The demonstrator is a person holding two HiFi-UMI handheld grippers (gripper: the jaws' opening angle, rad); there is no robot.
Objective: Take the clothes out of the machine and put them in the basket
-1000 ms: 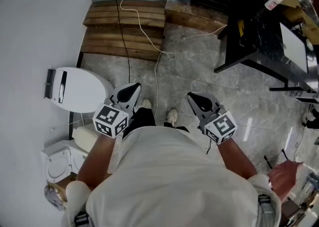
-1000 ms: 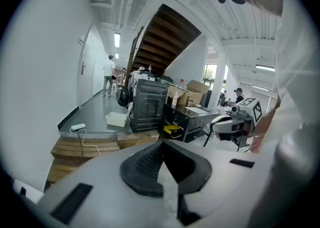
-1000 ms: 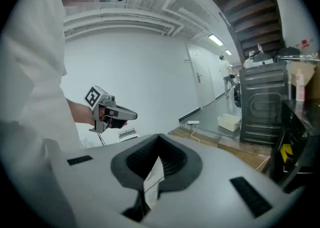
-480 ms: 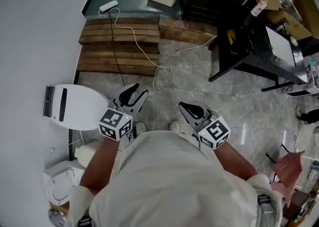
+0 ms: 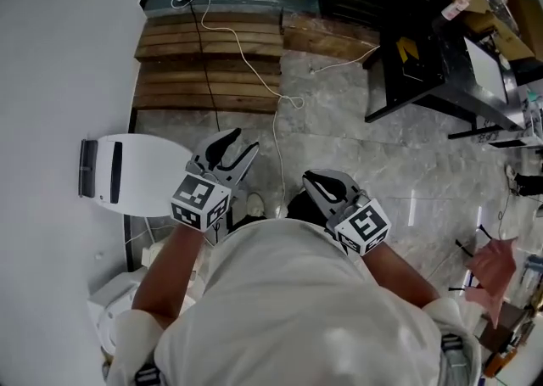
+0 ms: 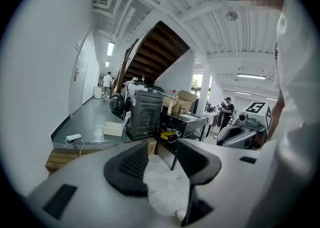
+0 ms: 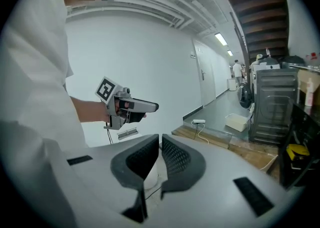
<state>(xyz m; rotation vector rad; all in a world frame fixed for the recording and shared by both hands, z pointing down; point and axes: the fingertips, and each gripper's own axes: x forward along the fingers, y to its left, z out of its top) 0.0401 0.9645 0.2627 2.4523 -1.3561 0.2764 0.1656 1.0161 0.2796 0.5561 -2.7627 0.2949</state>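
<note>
Grippers are held out low over a grey stone floor [image 5: 382, 164] by a person in a white shirt [image 5: 297, 308]. The left gripper [image 5: 236, 145] is seen with jaws spread, just opened, nothing between them. The right gripper [image 5: 316, 181] is held with jaws pressed together, nothing between. The white machine [image 5: 136, 174] is set against the wall, just left of the left gripper.
</note>
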